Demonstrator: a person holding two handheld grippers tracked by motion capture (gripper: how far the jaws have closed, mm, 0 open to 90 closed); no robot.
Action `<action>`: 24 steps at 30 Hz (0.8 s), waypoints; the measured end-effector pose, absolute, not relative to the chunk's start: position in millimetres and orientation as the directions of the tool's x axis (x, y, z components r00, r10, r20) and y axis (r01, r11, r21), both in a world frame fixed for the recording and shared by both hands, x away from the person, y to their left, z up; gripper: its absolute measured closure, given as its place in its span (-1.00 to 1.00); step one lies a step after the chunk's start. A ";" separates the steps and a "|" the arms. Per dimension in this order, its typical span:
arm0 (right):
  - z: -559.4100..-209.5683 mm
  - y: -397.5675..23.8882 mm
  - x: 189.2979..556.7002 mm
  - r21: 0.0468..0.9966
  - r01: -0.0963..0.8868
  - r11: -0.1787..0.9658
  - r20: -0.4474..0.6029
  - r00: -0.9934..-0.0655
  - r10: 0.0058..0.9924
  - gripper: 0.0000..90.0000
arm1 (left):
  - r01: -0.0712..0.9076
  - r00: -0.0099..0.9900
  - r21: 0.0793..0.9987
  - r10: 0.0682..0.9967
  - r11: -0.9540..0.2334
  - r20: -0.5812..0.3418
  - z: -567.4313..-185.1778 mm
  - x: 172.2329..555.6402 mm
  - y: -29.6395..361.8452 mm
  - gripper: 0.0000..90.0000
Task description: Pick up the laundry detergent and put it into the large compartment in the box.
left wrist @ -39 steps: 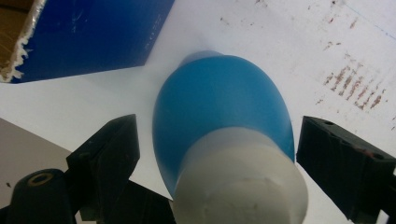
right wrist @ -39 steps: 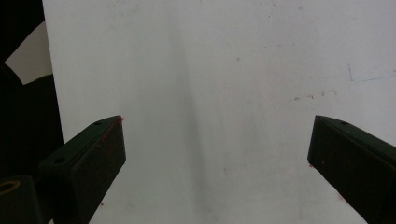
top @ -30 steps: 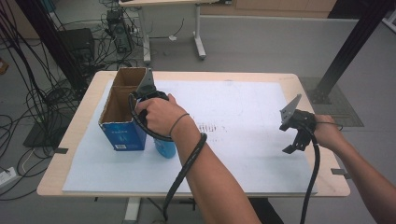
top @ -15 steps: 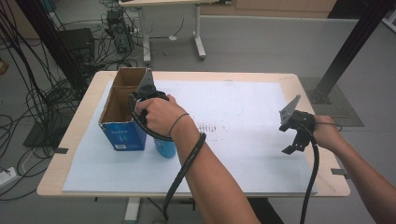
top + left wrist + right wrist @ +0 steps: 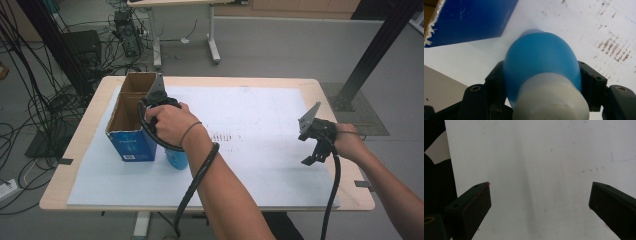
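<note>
A grey floor strewn with black cables [image 5: 35, 107] surrounds a light wooden bench [image 5: 90, 112], most of whose top is covered by a white sheet [image 5: 250, 115] marked with small reddish-brown smudges near its middle.

At the left of the sheet stands an open cardboard box [image 5: 131, 120] with a blue outer face; that face carries a small white label, but its writing is too small to read.

Just beside the box's right corner is a blue bottle [image 5: 541, 58], rounded and smooth, with a paler whitish neck towards the camera in the left gripper view. The left hand-held gripper [image 5: 159, 102] points down over it, its two black jaws pressed against the bottle's sides, pinching it. In the high view the bottle's lower part shows below the person's left hand [image 5: 170, 122], standing on or just above the sheet; which one I cannot tell.

Well apart, towards the right edge of the sheet, the right hand-held gripper [image 5: 314, 145] hangs over bare white paper with its jaws spread wide and nothing between them.
</note>
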State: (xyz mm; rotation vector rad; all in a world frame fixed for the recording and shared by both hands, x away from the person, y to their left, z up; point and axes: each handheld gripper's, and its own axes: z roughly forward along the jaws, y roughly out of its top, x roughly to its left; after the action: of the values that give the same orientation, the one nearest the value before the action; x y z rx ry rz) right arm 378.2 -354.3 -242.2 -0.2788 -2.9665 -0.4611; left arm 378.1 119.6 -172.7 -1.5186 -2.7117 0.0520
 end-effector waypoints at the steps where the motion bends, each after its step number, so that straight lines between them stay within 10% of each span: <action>1: -241.7 -353.5 377.4 0.282 0.211 0.936 0.156 -0.973 0.172 -0.91 | 0.852 -0.522 -0.045 0.853 0.522 0.013 -172.7 378.1 119.6 -0.22; 24: -237.9 -346.6 373.8 0.264 0.218 0.939 0.152 -0.971 0.183 -0.91 | 0.859 -0.511 -0.046 0.860 0.510 0.003 -172.5 376.0 121.7 -0.21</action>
State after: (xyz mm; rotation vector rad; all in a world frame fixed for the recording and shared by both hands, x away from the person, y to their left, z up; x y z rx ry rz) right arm 373.8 -346.6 -237.9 -0.3087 -2.9697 -0.4257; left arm 376.0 121.7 -172.5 -1.5406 -2.7075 0.0601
